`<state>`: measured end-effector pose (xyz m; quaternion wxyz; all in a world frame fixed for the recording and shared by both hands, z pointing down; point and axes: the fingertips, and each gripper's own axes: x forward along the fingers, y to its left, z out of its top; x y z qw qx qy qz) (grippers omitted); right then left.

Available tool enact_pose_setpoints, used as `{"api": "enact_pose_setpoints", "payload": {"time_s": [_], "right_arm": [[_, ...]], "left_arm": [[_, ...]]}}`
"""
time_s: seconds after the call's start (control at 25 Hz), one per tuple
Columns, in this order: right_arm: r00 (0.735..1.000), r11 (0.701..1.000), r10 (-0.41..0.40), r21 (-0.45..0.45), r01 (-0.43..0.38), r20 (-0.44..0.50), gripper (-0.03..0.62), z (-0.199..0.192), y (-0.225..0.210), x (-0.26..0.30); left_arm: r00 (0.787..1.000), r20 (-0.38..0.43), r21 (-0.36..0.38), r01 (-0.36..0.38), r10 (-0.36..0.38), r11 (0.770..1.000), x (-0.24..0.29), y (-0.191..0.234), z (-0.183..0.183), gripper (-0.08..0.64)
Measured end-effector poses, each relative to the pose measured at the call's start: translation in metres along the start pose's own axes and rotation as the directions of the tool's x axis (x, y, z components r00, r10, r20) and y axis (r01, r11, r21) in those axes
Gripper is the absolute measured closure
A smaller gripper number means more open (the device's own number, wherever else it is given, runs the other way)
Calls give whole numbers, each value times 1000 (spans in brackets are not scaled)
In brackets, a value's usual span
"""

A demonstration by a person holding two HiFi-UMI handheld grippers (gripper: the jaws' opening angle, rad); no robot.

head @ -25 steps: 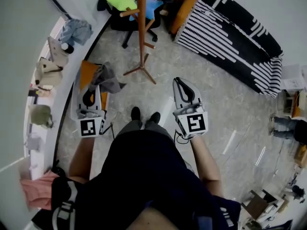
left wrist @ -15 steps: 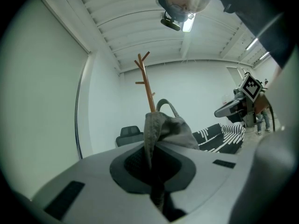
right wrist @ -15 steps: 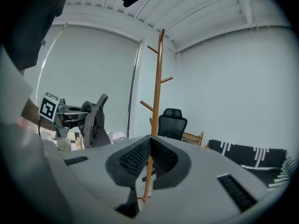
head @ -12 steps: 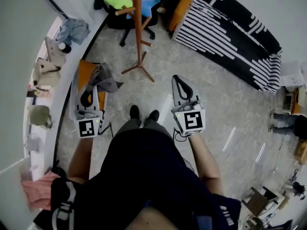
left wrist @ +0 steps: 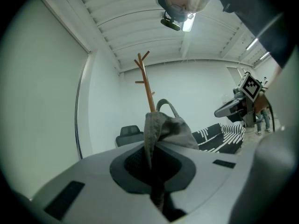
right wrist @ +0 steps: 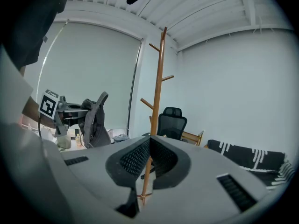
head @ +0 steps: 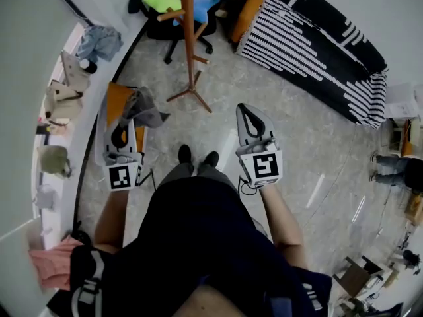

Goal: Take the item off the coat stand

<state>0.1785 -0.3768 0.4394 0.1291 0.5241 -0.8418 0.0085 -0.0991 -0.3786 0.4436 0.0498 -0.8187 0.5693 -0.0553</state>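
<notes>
My left gripper (head: 124,125) is closed tight on a fold of the grey bag (head: 147,113). In the left gripper view the cloth runs up between the jaws, bunches above them and ends in a curved strap. The bag (left wrist: 173,127) is clear of the coat stand (head: 188,38) and rests on my left gripper, beside my left leg and near the wall. The right gripper view shows it from the side, draped over the left gripper's nose (right wrist: 70,111) with the strap sticking up.

My right gripper (head: 248,111) has its jaws brought together with nothing between them. In its own view the pads meet at the tips, and the wooden pole of the coat stand (right wrist: 158,83) shows behind them, well apart.

Both grippers sit in front of my waist, one on each side of my feet, pointing towards the stand. The stand is upright on the floor (head: 277,131) ahead of me. A black office chair (head: 173,32) is just behind it and a black-and-white striped sofa (head: 317,51) lies off to the right.
</notes>
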Motion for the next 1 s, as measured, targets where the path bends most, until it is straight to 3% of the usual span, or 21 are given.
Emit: {"api": "enact_pose_setpoints", "payload": {"time_s": [1.0], "right_arm": [[1000, 999, -25, -29, 25, -12, 574, -3, -8, 4]], "left_arm": [[1000, 0, 12, 9, -9, 1000, 1, -4, -1, 535]]}}
